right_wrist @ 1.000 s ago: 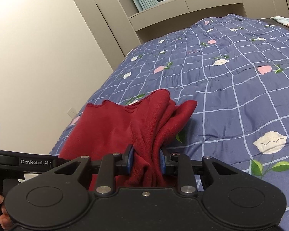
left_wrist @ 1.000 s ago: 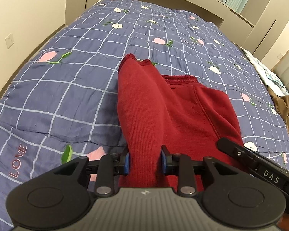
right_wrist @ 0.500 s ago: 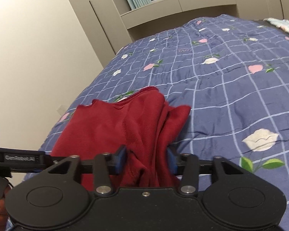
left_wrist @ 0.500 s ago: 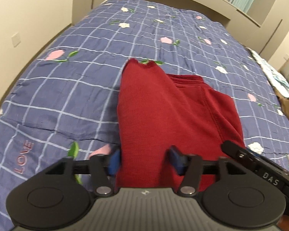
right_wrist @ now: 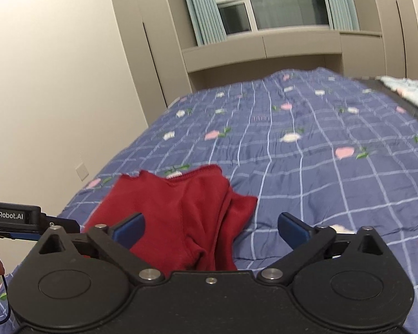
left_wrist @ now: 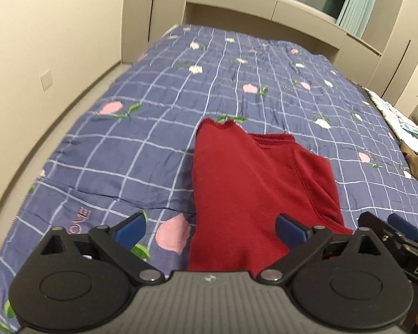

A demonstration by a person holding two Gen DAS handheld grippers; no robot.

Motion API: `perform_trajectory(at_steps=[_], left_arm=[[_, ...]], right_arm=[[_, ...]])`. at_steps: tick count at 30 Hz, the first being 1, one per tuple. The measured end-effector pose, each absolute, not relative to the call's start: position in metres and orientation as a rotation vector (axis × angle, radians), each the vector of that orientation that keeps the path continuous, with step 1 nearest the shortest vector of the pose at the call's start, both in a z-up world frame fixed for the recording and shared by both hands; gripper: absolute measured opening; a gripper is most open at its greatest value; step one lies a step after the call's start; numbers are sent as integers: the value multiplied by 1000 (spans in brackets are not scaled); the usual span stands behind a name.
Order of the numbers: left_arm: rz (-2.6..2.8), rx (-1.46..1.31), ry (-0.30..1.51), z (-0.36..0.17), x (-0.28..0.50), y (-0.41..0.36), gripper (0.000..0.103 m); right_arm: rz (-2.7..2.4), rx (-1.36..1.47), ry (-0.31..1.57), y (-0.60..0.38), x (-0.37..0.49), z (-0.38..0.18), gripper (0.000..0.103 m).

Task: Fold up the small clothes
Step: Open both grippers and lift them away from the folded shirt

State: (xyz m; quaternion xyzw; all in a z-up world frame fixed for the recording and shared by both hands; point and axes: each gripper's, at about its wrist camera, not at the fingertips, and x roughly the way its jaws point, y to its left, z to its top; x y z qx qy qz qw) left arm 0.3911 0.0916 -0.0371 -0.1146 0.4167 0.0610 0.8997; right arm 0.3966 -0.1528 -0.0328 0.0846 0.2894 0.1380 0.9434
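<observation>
A soft red knit garment [left_wrist: 253, 189], ribbed edges and stitched seam, lies folded on the quilted blue checked bedspread [left_wrist: 142, 150] with pink flowers. Both grippers have just been opening: the left gripper [left_wrist: 209, 229] and right gripper [right_wrist: 211, 226] now stand wide apart, blue pads off the cloth they pinched a second ago.

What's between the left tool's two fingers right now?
The red garment lies between the left tool's open fingers, untouched by either, on the quilt: left wrist view.

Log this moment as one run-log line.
left gripper: open, just released | right gripper: open, just released | red garment: folded, lying on quilt
</observation>
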Motion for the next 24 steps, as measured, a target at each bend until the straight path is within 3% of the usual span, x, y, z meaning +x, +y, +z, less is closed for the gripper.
perform_trajectory(at_steps=[24], left_arm=[[101,-130,619,8,268,59,102]], right_arm=[[288,82,369,-163,268,15,102]])
